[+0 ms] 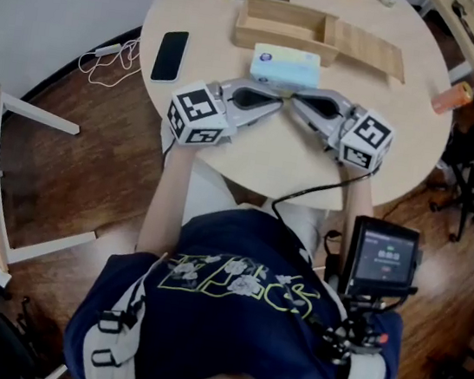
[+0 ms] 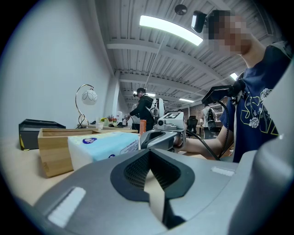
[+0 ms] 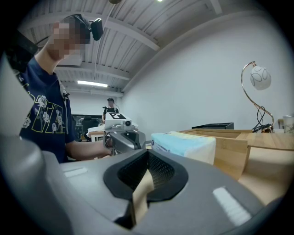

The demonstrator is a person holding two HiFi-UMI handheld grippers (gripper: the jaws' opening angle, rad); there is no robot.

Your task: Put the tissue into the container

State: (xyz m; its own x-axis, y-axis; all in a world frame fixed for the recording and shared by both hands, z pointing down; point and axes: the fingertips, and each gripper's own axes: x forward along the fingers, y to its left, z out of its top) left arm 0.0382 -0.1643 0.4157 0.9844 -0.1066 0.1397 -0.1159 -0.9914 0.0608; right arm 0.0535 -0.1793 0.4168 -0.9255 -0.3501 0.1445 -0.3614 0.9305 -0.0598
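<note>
Tissue (image 1: 286,66), upper centre, just below container (image 1: 282,26): probably light, soft, slippery-wrapped; best squeezed gently across the short sides. Below it, left gripper (image 1: 272,104) and right gripper (image 1: 301,106), jaws together, empty.

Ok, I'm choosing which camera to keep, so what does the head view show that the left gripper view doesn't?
Only the head view shows a black phone and a white cable. Only the left gripper view shows a globe lamp, a ceiling light and a second person standing far back. Both show the tissue pack, the wooden container behind it, and the right gripper.
</note>
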